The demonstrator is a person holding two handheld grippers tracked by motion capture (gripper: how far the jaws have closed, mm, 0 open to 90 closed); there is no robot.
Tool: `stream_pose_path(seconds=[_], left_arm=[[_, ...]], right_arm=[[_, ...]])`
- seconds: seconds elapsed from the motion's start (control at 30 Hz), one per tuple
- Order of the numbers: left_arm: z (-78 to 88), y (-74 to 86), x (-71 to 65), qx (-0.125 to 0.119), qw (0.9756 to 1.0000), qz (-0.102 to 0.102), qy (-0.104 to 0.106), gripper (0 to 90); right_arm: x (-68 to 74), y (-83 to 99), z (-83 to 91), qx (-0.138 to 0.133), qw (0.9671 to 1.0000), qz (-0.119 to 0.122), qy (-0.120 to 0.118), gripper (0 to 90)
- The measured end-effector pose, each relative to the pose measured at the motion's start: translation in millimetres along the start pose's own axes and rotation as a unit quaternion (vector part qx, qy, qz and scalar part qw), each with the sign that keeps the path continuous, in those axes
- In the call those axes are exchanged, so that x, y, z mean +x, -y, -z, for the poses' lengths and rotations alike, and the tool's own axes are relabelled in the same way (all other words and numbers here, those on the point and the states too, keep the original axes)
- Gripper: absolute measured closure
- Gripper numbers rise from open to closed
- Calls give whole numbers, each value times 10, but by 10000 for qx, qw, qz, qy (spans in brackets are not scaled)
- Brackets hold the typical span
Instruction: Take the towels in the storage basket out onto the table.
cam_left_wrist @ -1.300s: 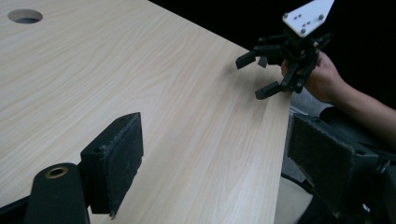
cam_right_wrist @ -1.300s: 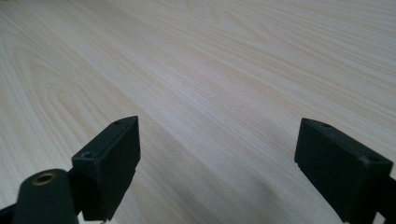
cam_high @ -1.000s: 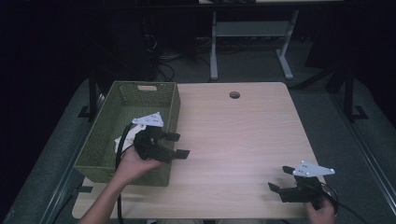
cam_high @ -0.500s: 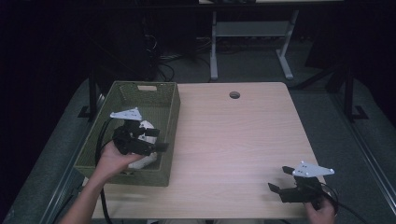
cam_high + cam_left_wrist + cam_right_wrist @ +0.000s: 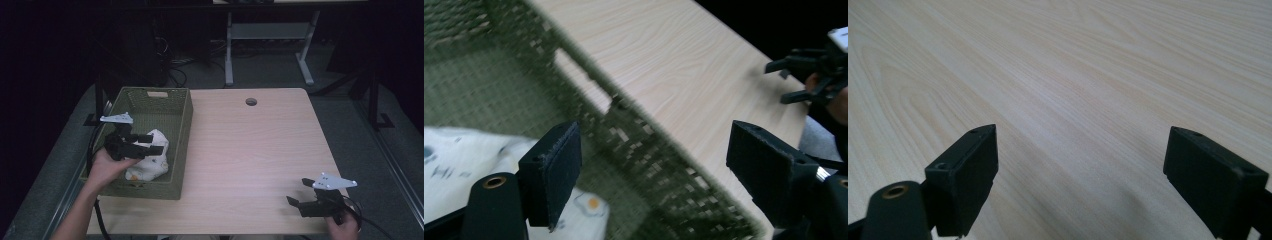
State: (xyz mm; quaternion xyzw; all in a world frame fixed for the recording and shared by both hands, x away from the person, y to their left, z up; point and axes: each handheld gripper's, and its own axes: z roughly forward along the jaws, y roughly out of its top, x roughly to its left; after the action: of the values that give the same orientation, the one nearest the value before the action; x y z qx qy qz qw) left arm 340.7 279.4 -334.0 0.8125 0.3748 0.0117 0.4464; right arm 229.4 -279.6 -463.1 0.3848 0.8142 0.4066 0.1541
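Note:
A green woven basket [image 5: 150,93] stands on the left of the light wood table [image 5: 250,150]. Inside it lies a crumpled white cloth [image 5: 150,164] with small printed figures. My left gripper [image 5: 156,143] hovers over the basket's near half, just above the cloth. Its jaws have just been closing a little, stand wide apart, and nothing is between them. In the left gripper view the left gripper [image 5: 659,160] looks along the basket wall [image 5: 644,150], with the cloth [image 5: 454,165] under its left jaw. My right gripper [image 5: 297,191] rests open at the table's near right corner, and its own view shows the right gripper [image 5: 1078,170] over bare wood.
A round cable hole [image 5: 251,102] sits near the table's far edge. Dark floor, cables and a white desk frame [image 5: 230,55] lie beyond the table. The far-off right gripper [image 5: 809,75] appears at the top right of the left gripper view.
My left gripper has moved left, from the basket's right wall to over its inside above the cloth. The right gripper has stayed put.

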Motion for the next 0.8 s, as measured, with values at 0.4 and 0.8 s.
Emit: stream_pose_path(seconds=[0.4,0.8], left_arm=[[44,66,249,160,9988,321,-325,230],[17,133,447,504,9943,635,-686,255]], right_arm=[[-1,3,3,-1,10000,-4,-17,140],[-6,4,9,-23,10000,4,-17,140]])
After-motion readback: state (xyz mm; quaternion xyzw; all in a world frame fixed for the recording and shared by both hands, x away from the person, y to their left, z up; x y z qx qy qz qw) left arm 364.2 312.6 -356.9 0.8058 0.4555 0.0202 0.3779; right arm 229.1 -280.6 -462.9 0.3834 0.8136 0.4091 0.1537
